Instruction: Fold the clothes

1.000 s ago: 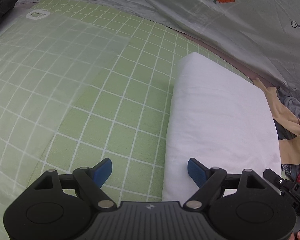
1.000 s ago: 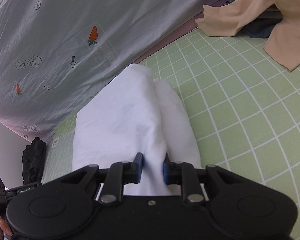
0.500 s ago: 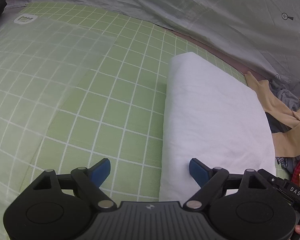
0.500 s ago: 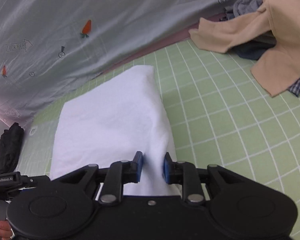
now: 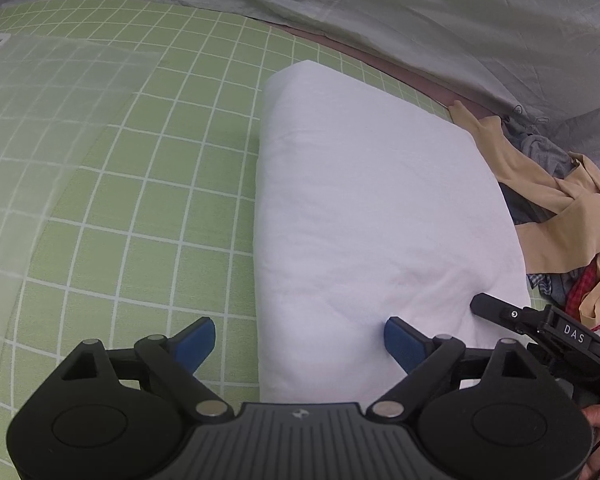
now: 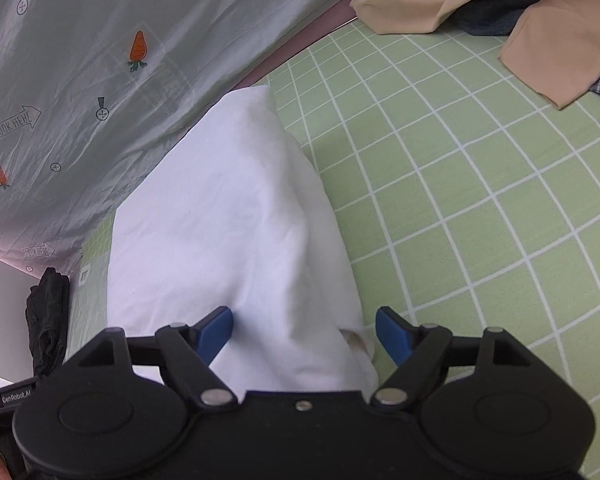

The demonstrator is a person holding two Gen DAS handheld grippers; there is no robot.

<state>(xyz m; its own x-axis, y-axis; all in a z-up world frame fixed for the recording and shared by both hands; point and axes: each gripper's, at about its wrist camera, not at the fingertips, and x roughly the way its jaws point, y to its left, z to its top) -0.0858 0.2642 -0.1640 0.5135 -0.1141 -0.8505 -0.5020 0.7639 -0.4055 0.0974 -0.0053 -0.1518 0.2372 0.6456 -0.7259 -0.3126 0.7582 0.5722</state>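
Observation:
A folded white garment (image 5: 364, 208) lies flat on the green checked mat (image 5: 148, 200). My left gripper (image 5: 300, 342) is open over the garment's near left edge, one blue fingertip over the mat and the other over the cloth. In the right wrist view the same white garment (image 6: 220, 216) stretches away from me, and my right gripper (image 6: 304, 332) is open, its blue fingertips either side of the near end. The other gripper's black body (image 5: 540, 328) shows at the garment's right corner.
A pile of clothes, beige (image 5: 556, 216) on top with dark and checked pieces, lies to the right (image 6: 540, 20). A grey sheet with carrot prints (image 6: 100, 60) hangs behind the mat. A black cloth (image 6: 48, 312) lies at the far left.
My right gripper was shut on the white garment's near end and has opened, letting it go. The garment now lies flatter. The left gripper stayed open and shifted slightly closer.

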